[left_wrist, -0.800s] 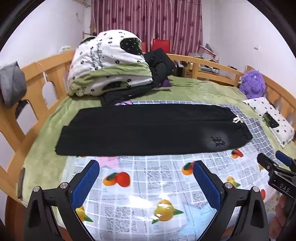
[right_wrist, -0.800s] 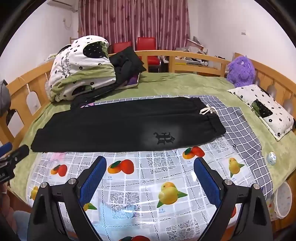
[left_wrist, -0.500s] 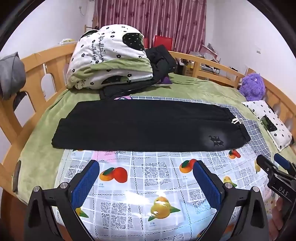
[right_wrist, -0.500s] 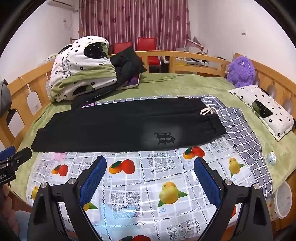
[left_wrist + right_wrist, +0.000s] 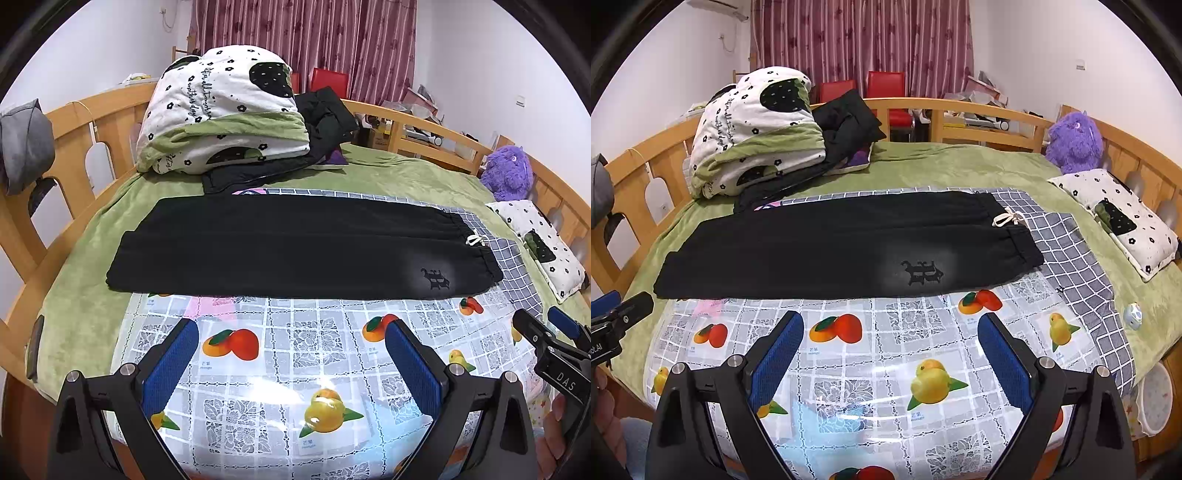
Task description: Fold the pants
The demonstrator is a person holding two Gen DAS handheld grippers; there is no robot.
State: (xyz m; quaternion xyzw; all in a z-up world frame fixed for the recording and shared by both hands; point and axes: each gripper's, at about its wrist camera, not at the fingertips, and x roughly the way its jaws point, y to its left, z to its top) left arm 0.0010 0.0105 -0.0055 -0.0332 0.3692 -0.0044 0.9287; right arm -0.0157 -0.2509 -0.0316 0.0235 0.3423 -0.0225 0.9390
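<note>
I hold a hand-held gripper in each hand, both angled down toward a bed. My left hand-held gripper (image 5: pixel 291 363) has its two blue-padded fingers spread wide with nothing between them, hovering over a clear plastic cloth (image 5: pixel 295 369) printed with fruit. My right hand-held gripper (image 5: pixel 890 354) is just as wide open and also holds nothing; it hangs above the same fruit cloth (image 5: pixel 886 369). In the left view, the tip of my right hand-held gripper shows at the right edge, and in the right view, the tip of my left one shows at the left edge.

The black pants (image 5: pixel 295 247) lie flat across the bed, beyond both grippers and not touched by either. They are already folded lengthwise, one leg on the other, forming a long band. The waistband end, with a white drawstring (image 5: pixel 1010 219) and a small dark emblem (image 5: pixel 921 273), points to the right; the leg cuffs point to the left. The near edge of the pants (image 5: pixel 831 247) rests on the fruit cloth, and the waistband end lies over a grey checked sheet (image 5: pixel 1067 254).

Under everything is a green blanket (image 5: pixel 81 295) on a wooden bed frame (image 5: pixel 74 122). At the far left of the bed sits a rolled white quilt with black flowers (image 5: pixel 221 110), with a black jacket (image 5: pixel 325 122) beside it. On the far right are a purple plush toy (image 5: pixel 1073 142) and a flowered pillow (image 5: pixel 1119 221). Dark red curtains (image 5: pixel 864 40) hang behind the bed.
</note>
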